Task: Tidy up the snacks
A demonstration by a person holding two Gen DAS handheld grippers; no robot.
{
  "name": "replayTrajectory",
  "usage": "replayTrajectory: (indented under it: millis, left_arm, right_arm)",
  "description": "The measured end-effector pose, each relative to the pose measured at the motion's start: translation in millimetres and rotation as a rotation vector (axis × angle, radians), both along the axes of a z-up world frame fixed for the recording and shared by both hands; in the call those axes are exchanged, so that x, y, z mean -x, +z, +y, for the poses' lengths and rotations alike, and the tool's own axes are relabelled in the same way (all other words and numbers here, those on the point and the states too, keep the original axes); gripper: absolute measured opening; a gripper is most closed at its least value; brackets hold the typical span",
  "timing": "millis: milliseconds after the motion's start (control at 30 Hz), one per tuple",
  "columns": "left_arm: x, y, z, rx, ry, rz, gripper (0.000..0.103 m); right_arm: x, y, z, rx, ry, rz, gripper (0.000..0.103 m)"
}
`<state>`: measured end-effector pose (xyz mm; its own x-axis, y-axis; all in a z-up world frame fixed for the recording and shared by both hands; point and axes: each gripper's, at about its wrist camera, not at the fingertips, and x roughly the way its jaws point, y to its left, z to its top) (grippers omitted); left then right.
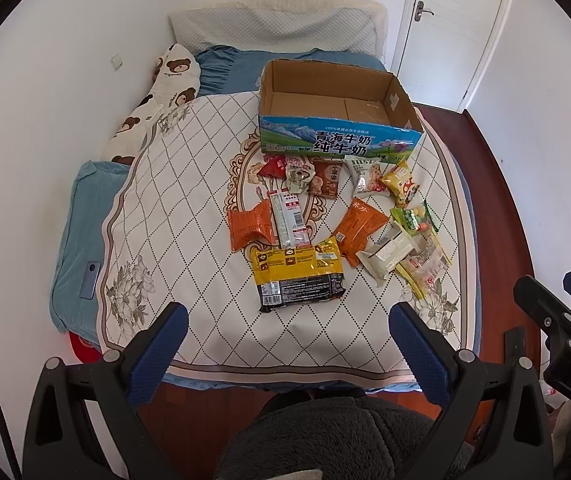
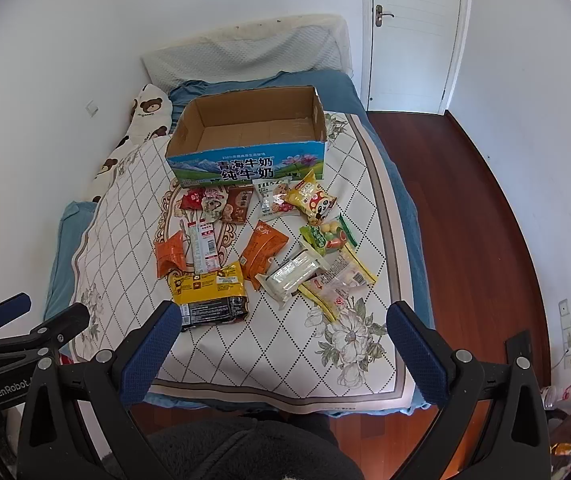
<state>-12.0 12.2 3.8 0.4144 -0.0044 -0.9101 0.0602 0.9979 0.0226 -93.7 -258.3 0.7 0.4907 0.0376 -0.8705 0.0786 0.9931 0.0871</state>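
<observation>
An empty open cardboard milk box (image 1: 337, 128) (image 2: 245, 152) stands on the bed's quilted cover. Several snack packets lie in front of it: a yellow-black noodle pack (image 1: 299, 274) (image 2: 209, 292), two orange packs (image 1: 249, 228) (image 1: 359, 226), a long white-red strip pack (image 1: 289, 218), a white bread pack (image 1: 387, 254) (image 2: 291, 276), a yellow panda pack (image 2: 311, 198). My left gripper (image 1: 287, 316) is open and empty, held above the bed's near end. My right gripper (image 2: 283, 314) is open and empty, beside it. Each gripper shows at the edge of the other's view.
The bed (image 1: 189, 208) fills the middle, with a bear-print pillow (image 1: 165, 92) and blue bedding (image 1: 81, 240) at the left against the wall. Red wooden floor (image 2: 465, 220) runs along the right. A white door (image 2: 413, 32) stands at the back right.
</observation>
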Motion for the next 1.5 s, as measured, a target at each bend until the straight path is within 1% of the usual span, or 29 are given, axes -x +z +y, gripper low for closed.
replayTrajectory:
  millis: [367, 467, 567, 633, 667, 733, 767, 800, 900, 967, 1033, 1100, 1167, 1200, 1233, 1300, 1333, 1367, 1433, 1500]
  left_arm:
    - [0, 0, 1, -0.001, 0.001, 0.002, 0.103]
    - [-6, -5, 6, -0.006, 0.010, 0.005, 0.103]
    - [-23, -18, 18, -0.041, 0.017, -0.007, 0.103]
    - [-38, -33, 28, -0.081, 0.014, -0.019, 0.103]
    - [-45, -42, 31, -0.108, -0.005, -0.020, 0.103]
    - [-60, -65, 31, -0.194, -0.074, -0.024, 0.103]
    - [-66, -79, 28, -0.243, -0.126, -0.024, 0.103]
    - [-72, -94, 24, -0.286, -0.182, -0.016, 0.103]
    - [-82, -142, 7, -0.375, -0.385, 0.048, 0.103]
    - [-85, -172, -7, -0.404, -0.525, 0.088, 0.103]
    - [-92, -204, -23, -0.425, -0.645, 0.150, 0.102]
    - [-101, -232, -37, -0.431, -0.729, 0.197, 0.102]
    - [-109, -261, -52, -0.428, -0.821, 0.270, 0.102]
    - [-111, -273, -59, -0.440, -0.874, 0.294, 0.102]
    - [-111, -284, -66, -0.459, -0.924, 0.295, 0.102]
    - [-110, -302, -76, -0.478, -1.024, 0.327, 0.102]
    - [-111, -311, -80, -0.497, -1.053, 0.345, 0.102]
    - [-112, -318, -84, -0.497, -1.078, 0.366, 0.102]
    - [-117, -327, -88, -0.496, -1.084, 0.386, 0.100]
    - [-120, -328, -89, -0.454, -1.057, 0.415, 0.089]
  right_arm:
    - [-1, -1, 1, -0.005, -0.001, -0.003, 0.103]
    - [-1, -2, 1, -0.006, -0.003, -0.003, 0.103]
    - [-8, -10, -1, -0.019, -0.013, 0.005, 0.103]
    - [-18, -23, -4, -0.039, -0.021, 0.020, 0.103]
    - [-25, -32, -6, -0.047, -0.023, 0.034, 0.103]
    - [-40, -56, -8, -0.066, -0.031, 0.086, 0.103]
    - [-47, -69, -8, -0.077, -0.035, 0.109, 0.103]
    - [-54, -82, -9, -0.091, -0.035, 0.137, 0.103]
    - [-70, -125, -10, -0.130, -0.069, 0.226, 0.103]
    - [-77, -154, -12, -0.148, -0.097, 0.282, 0.103]
    - [-82, -179, -14, -0.186, -0.124, 0.321, 0.103]
    - [-84, -202, -16, -0.188, -0.158, 0.364, 0.103]
    - [-81, -219, -18, -0.193, -0.185, 0.394, 0.103]
    - [-80, -227, -20, -0.190, -0.201, 0.411, 0.103]
    - [-78, -233, -21, -0.191, -0.215, 0.421, 0.103]
    - [-72, -244, -25, -0.201, -0.245, 0.441, 0.103]
    - [-70, -249, -27, -0.215, -0.267, 0.446, 0.103]
    - [-68, -253, -30, -0.237, -0.289, 0.450, 0.103]
    - [-66, -260, -32, -0.277, -0.323, 0.456, 0.103]
    - [-68, -263, -35, -0.294, -0.357, 0.443, 0.103]
